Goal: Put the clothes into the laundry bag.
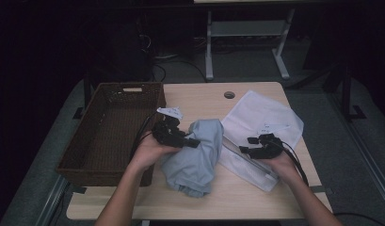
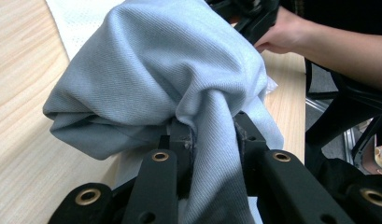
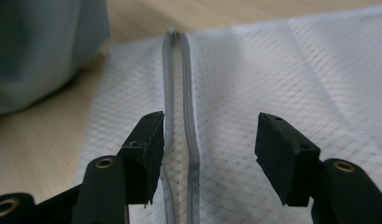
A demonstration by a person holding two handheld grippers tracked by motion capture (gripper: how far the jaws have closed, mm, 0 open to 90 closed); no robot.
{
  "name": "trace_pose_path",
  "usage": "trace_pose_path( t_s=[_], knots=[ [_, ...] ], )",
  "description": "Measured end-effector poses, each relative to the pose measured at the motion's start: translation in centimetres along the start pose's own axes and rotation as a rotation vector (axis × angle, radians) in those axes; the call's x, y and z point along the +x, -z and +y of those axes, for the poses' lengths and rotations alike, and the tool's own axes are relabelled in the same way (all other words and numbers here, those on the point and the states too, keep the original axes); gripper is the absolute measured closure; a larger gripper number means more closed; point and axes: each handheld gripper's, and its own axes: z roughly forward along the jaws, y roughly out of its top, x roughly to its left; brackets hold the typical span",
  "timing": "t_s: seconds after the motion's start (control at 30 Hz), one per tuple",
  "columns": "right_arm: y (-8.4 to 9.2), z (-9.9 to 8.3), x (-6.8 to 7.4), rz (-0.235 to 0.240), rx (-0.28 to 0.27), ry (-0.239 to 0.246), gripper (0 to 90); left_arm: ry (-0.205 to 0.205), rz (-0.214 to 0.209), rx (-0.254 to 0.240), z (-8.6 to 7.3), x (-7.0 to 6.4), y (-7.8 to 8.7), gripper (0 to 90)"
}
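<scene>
Job in hand: looks like getting the light blue garment point(image 1: 196, 155) into the white mesh laundry bag point(image 1: 263, 117), which has a grey zipper point(image 3: 179, 93) along its near edge.

Left gripper point(image 1: 192, 141): jaws pinched narrow on a fold of the garment, cloth bunched up between them (the left gripper view makes this pretty obvious).

Garment: centre of the high view, partly lifted off the wooden table point(image 1: 256, 200), its bottom end touching the tabletop, just left of the bag.

Right gripper point(image 1: 246, 145): jaws stand apart with nothing in them, hovering over the zipper end of the bag at centre-right of the high view. In the right gripper view the zipper runs up between the two pads point(image 3: 146, 144).

Bag: lying flat, right of centre. The zipper looks at least partly parted (hard to say how far).

Wicker basket point(image 1: 77, 155): left side of the high view, holding nothing I can see.

Done: garment grabbed and brought up beside the bag.

Left: I'd say grab the bag edge at the zipper, open the mouth, stuff the garment in, then zip up.
</scene>
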Motion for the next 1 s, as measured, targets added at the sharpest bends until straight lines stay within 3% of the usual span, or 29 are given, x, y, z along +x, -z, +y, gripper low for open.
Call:
trace_pose_path(
  t_s=[0.23, 0.37, 0.63, 0.77, 1.0],
  knots=[
    [-0.9, -0.5, 0.3, -0.029, 0.05, 0.039, 42.3, -0.001, 0.0, 0.008, 0.0, -0.1, -0.3, 73.5],
    [-1.5, -0.8, 0.1, -0.039, 0.08, 0.059, 47.9, -0.001, 0.001, 0.005, -0.1, -0.3, -0.2, 73.5],
    [-1.2, -1.0, -0.4, -0.068, 0.069, 0.047, 71.9, -0.005, -0.007, 0.003, -0.1, -0.4, -0.2, 73.5],
    [-1.1, -1.1, -0.3, -0.074, 0.065, 0.063, 85.0, -0.004, -0.005, 0.003, -0.1, -0.4, -0.2, 73.5],
    [-0.5, -0.7, -0.5, -0.057, 0.031, 0.063, 88.1, 0.0, -0.007, 0.001, -0.2, -0.5, -0.2, 73.5]
  ],
)
